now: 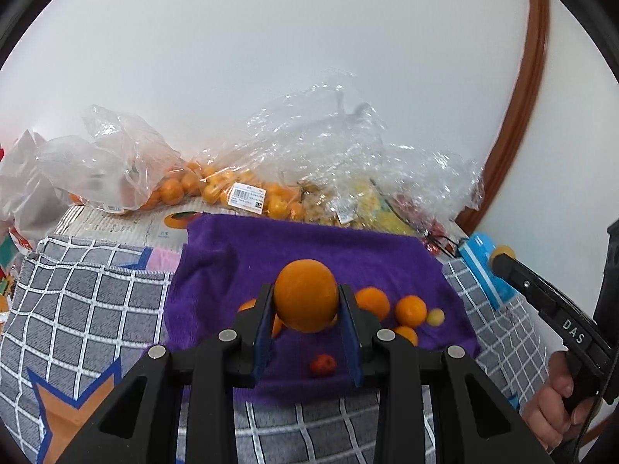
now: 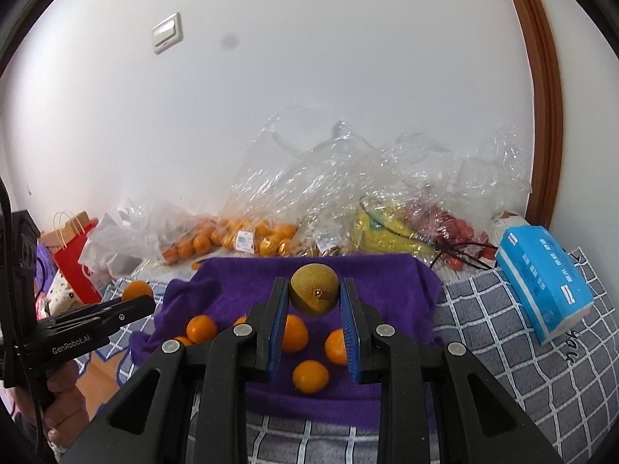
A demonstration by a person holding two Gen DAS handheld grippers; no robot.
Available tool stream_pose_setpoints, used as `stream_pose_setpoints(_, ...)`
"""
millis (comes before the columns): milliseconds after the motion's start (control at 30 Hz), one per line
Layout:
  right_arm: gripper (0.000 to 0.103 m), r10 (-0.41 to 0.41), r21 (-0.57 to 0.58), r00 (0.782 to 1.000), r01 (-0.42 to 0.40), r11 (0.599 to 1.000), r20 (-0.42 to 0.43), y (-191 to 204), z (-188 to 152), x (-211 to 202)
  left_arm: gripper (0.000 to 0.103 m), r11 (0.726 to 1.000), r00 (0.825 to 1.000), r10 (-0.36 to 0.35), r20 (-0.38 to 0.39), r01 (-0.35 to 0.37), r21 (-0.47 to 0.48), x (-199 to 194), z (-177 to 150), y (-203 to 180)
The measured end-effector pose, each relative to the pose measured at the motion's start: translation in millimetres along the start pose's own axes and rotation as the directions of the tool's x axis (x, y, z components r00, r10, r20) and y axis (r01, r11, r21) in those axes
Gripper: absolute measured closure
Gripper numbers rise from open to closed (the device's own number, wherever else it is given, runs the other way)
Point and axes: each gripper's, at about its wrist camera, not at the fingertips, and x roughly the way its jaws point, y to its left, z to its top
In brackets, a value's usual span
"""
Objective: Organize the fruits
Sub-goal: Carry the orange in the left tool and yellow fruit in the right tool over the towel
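An orange (image 1: 306, 296) sat clamped in the left claw (image 1: 306, 301), lifted above the purple towel (image 1: 232, 255). A brownish-green fruit (image 2: 314, 294), perhaps a kiwi, was clamped in the right claw (image 2: 314, 297) over the same towel. Loose tangerines (image 2: 310, 376) and a small red fruit (image 1: 323, 364) lay beneath. Bagged fruit (image 2: 267, 239) lined the wall. The step looked like carrying each fruit to its own group; the next move called for choosing separate spots and lowering gently.

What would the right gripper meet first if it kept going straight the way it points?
Probably the far edge of the purple towel, then the clear bags of fruit by the wall. The right gripper holds a brownish-green fruit; depth is unclear.
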Motion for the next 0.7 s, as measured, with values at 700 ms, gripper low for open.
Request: stream_pose_setpoints(700, 0.077, -0.030, 0.055, 0.997, 0.034, 0.998, -0.077, -43.3, -16.5, 38.5, 0.072, 1.000, 0.999, -0.021, -0.045, 0.020, -0.015, 54.9, -13.2, 8.4)
